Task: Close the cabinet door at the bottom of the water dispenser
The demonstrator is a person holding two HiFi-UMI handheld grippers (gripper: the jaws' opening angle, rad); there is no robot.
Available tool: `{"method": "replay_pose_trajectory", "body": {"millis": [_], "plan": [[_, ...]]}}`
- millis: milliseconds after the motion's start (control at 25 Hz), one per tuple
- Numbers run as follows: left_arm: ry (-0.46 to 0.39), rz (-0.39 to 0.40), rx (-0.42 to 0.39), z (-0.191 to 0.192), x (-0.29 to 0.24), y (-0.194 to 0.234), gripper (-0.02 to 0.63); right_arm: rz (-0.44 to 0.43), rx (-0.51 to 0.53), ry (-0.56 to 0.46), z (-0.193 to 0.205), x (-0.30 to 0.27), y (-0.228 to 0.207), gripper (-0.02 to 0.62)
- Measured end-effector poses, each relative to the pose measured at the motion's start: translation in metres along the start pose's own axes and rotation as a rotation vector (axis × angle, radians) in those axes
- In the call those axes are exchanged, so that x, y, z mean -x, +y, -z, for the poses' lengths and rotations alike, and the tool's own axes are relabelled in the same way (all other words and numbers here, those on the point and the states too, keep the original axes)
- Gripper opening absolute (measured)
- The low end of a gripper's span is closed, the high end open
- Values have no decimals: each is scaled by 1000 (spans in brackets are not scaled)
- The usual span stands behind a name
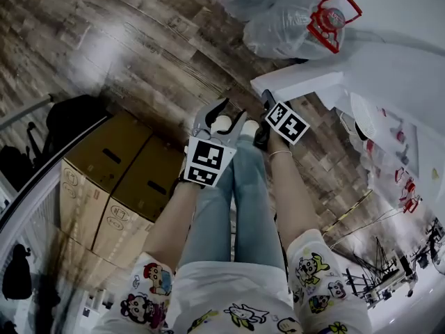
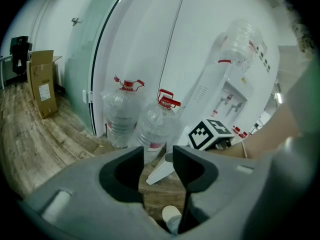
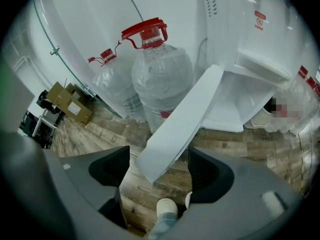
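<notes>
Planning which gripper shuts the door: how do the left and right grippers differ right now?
The right gripper has its jaws spread wide; the left gripper shows a narrower gap. The open cabinet door fills much of the right gripper's gap, while only its tip shows in the left gripper's. Both are open, gripping nothing.

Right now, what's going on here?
A person holds a gripper in each hand by the open cabinet door of the water dispenser. The right gripper is open, the door's free end showing between its jaws, ungripped. The left gripper is open and empty. Door not yet closed.
</notes>
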State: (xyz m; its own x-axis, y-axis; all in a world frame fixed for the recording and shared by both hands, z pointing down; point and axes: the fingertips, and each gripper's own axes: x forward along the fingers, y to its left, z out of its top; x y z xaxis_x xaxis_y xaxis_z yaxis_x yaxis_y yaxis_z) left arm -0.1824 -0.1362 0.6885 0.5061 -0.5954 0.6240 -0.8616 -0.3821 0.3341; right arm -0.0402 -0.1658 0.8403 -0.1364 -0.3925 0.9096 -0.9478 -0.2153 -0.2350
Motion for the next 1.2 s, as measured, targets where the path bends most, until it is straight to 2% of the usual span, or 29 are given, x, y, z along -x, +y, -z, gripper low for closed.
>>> {"method": "replay_pose_trajectory", "body": {"millis": [200, 440, 680, 1200], "plan": [[9, 5, -4, 3, 0, 7, 178, 64, 35, 12, -2, -7, -3, 358], [24, 14, -12, 9, 0, 19, 178, 91, 29, 16, 0, -6, -6, 335], [35, 29, -36, 11, -1, 25, 178, 138, 45, 44, 17, 5, -19, 304], [61, 105, -101, 19, -18, -14, 178, 195, 54, 53, 55, 37, -79, 227]]}}
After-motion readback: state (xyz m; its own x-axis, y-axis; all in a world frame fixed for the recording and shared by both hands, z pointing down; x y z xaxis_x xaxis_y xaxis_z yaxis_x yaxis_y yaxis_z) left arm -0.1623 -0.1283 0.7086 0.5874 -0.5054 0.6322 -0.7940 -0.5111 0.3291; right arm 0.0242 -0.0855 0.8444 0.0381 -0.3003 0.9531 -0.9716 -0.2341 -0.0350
